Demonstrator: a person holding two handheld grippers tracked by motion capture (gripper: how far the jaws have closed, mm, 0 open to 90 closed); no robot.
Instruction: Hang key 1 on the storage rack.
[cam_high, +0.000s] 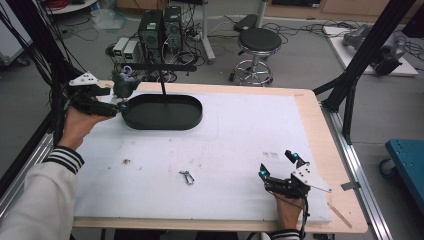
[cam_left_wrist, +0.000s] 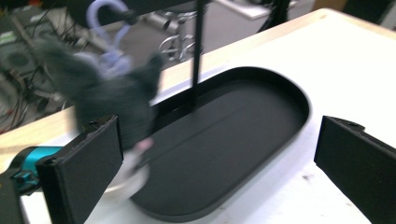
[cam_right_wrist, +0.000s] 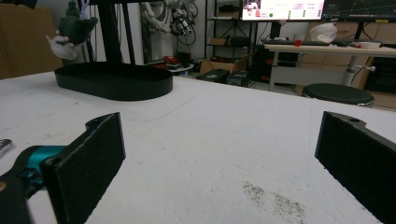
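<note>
My left tongs (cam_high: 119, 106) stand wide open with nothing between the pads, at the bench's far left corner. The grey plush toy (cam_high: 124, 86) hangs by its lilac hook from the stand's crossbar (cam_high: 157, 66), just beside them, over the left end of the black oval tray (cam_high: 192, 117). My right tongs (cam_high: 278, 165) rest open and empty near the front right edge.

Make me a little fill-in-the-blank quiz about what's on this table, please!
1. The grey plush toy hangs from the stand's crossbar by a pale purple ____.
2. The black oval tray has a thin upright ____ rising from it.
3. The left gripper has its jaws ____, with nothing between them.
4. The small metal clip lies on the ____ mat.

Missing words: hook; pole; open; white
</note>
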